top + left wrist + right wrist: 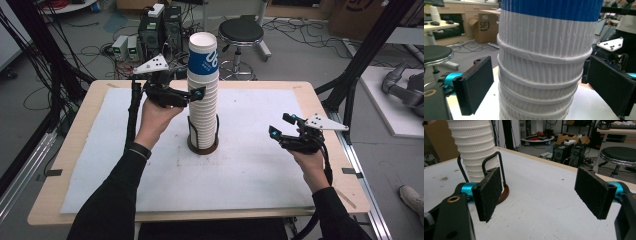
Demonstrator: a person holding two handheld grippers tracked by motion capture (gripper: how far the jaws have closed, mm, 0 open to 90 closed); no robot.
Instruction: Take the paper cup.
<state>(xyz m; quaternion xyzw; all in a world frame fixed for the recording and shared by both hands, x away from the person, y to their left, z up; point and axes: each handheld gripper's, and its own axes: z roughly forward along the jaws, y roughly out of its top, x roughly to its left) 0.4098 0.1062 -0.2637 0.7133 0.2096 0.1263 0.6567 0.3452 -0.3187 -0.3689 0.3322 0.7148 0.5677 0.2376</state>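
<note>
A tall stack of white ribbed paper cups (203, 107), topped by a cup with a blue band, stands upright in a holder with a round brown base (202, 147) and black wire loops, mid-table. My left gripper (196, 93) is open at the stack's upper part. In the left gripper view its pads (477, 82) flank the stack of cups (541, 62) with a small gap on each side. My right gripper (280, 125) is open and empty, well right of the stack. In the right gripper view the stack (474, 147) and base (505, 192) lie beyond the left pad (489, 192).
A white mat (240, 170) covers the wooden table (75, 150). Behind the table a black stool (241, 32) and computer boxes (160, 30) stand on the floor among cables. Black frame posts rise at both sides.
</note>
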